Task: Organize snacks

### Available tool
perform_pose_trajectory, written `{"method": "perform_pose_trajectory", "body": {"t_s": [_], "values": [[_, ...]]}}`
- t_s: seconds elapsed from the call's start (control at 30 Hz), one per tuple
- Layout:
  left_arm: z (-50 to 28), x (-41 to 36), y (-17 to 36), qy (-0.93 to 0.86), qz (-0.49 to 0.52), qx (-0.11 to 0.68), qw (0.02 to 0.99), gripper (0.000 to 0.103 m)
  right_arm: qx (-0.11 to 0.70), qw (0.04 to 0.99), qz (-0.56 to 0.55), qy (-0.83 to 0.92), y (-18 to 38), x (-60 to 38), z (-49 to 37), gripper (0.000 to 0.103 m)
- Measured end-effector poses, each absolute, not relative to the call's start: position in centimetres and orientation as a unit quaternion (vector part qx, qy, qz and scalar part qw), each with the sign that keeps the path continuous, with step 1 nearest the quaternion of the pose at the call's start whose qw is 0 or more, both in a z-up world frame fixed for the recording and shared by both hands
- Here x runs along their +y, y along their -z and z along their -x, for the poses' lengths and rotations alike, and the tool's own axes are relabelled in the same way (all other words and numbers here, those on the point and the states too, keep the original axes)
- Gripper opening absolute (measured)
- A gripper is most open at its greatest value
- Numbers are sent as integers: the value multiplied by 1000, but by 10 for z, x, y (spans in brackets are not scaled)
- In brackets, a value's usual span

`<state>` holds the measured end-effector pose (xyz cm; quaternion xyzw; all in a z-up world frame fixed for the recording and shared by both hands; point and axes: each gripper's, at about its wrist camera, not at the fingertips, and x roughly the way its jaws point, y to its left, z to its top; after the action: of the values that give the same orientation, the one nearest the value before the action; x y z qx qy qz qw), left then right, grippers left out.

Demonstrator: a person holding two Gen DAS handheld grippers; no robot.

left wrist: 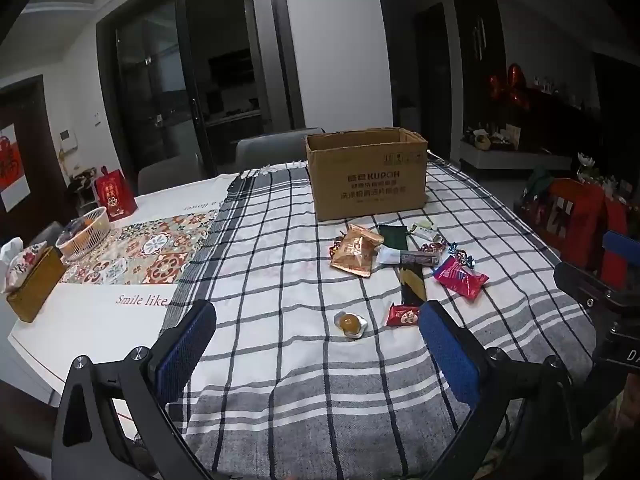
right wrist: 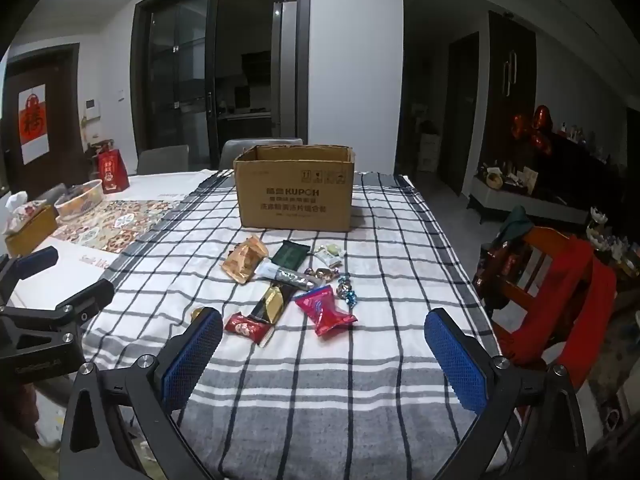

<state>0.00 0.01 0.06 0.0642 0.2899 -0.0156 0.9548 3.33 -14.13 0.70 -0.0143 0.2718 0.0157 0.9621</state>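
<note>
An open cardboard box [left wrist: 366, 174] [right wrist: 294, 190] stands on the checked cloth at the table's far side. In front of it lie several loose snacks: an orange-brown packet [left wrist: 354, 250] [right wrist: 244, 260], a dark green packet [left wrist: 394, 236] [right wrist: 290, 254], a red pillow packet [left wrist: 460, 278] [right wrist: 326, 310], a small red wrapper [left wrist: 402, 316] [right wrist: 246, 326], a black-gold bar [left wrist: 412, 282] [right wrist: 272, 302], and a clear jelly cup [left wrist: 350, 324]. My left gripper [left wrist: 316, 350] is open and empty, just short of the jelly cup. My right gripper [right wrist: 324, 356] is open and empty, near the red packets.
A white basket [left wrist: 86, 232], a tissue box [left wrist: 32, 280] and a red gift bag [left wrist: 114, 194] sit at the table's left end. Grey chairs [right wrist: 260, 148] stand behind the box. A wooden chair with red cloth [right wrist: 556, 292] stands at the right edge.
</note>
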Motion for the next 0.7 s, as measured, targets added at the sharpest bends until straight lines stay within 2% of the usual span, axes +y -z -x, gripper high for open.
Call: {"method": "perform_pose_trajectory", "body": {"t_s": [0.7], "values": [[7,4,-1,27,-56,287,956,103,271,962,15,-25,-9,-136,-31,102]]}}
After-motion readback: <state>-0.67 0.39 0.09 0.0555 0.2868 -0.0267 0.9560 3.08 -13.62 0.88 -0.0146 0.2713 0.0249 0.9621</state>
